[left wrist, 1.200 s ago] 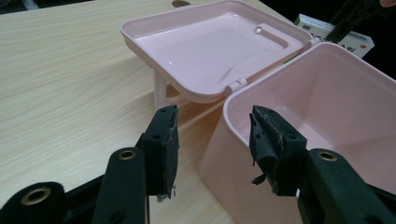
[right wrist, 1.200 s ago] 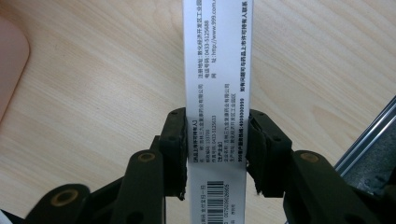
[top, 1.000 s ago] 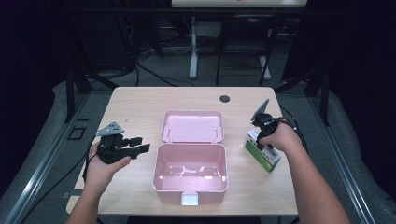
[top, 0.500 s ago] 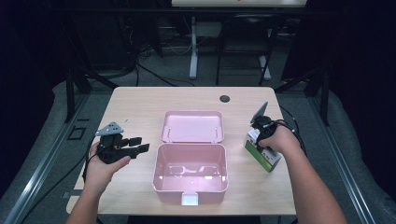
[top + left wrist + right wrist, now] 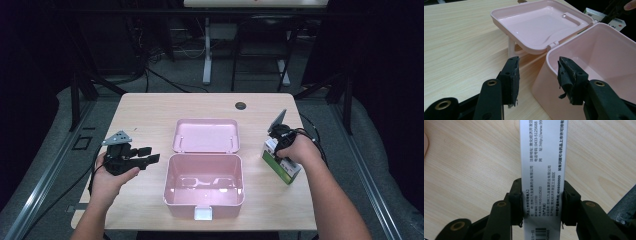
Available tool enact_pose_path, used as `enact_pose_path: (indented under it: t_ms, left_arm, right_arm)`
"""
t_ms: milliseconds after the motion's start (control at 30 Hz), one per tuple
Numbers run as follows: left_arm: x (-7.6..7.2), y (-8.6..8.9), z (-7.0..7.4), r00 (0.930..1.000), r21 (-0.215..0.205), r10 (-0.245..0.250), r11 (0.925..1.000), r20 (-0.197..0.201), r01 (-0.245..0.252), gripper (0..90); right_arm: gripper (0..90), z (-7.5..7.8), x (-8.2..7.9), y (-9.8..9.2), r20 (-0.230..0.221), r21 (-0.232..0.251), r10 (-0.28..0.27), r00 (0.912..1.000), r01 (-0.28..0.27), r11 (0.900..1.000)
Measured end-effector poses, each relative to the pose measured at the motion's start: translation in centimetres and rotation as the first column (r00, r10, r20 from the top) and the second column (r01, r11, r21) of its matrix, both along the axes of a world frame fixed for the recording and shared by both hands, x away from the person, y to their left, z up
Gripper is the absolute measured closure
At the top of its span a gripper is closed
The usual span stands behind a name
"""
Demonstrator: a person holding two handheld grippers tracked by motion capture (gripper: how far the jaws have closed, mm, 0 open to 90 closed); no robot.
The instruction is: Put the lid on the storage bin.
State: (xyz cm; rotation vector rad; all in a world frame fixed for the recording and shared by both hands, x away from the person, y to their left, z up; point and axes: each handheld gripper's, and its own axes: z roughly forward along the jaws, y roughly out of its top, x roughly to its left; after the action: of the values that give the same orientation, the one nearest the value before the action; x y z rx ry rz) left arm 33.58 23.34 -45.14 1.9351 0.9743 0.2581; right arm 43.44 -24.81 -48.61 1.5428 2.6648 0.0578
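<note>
Box (image 5: 542,170) pinched on bench (image 5: 150,115) by right gripper (image 5: 541,203) fingers, just closing; left gripper (image 5: 537,75) fingers spread; transfer into open pink case (image 5: 204,186) pending.

Printed in black on the white side of a small box (image 5: 542,170), read in the right gripper view: Chinese characters in several lines running lengthwise, among them "0433-5125688", "http://www.99" cut off at the edge, "133700", "0433-5125633" and, in bolder type, "4008000999". Near the bottom, part of a barcode with digits too small to read. On the same box (image 5: 596,16) in the left gripper view, a small "999" and a red dot; remaining print too blurred to read.
</note>
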Motion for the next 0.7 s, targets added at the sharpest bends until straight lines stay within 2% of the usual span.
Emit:
enact_pose_path:
  t_ms: [100, 700]
  left_arm:
    - [-0.01, -0.03, -0.01, 1.0000, -0.001, 0.000, 1.0000, -0.004, 0.000, 52.1]
    - [0.07, -0.05, -0.17, 1.0000, -0.002, -0.001, 1.0000, -0.004, 0.001, 52.1]
  right_arm:
    - [60.3, 0.05, 0.08, -0.03, -0.012, -0.002, -0.005, 0.9999, 0.005, 1.000]
    - [60.4, -0.01, 0.23, -0.07, -0.023, -0.003, -0.004, 0.9997, 0.004, 1.000]
